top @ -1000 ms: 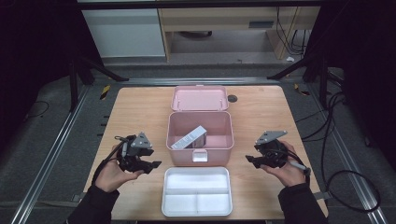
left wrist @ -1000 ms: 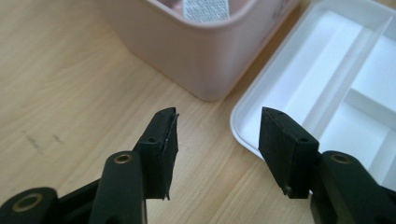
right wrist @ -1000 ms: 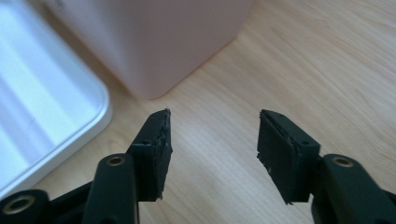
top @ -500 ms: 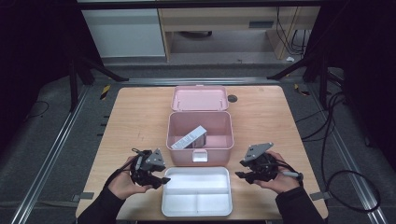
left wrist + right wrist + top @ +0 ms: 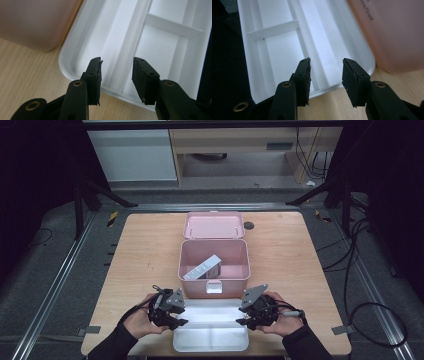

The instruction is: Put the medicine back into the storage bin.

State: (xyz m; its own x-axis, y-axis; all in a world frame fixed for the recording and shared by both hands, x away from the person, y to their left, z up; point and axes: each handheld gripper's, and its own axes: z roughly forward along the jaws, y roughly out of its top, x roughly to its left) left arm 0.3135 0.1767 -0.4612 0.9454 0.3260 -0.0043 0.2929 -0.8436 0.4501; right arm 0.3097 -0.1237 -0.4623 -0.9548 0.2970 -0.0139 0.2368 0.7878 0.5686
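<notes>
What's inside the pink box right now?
The pink box stands open and holds one slim silver-grey carton, lying slantwise. The front wall hides the floor nearest the person, so anything there cannot be seen.

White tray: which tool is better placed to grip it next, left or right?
Neither clearly: it looks like a two-handed lift. The left tool straddles the white tray's left rim, the right tool its right rim, both open and just been closing, pads not yet pressing.
</notes>
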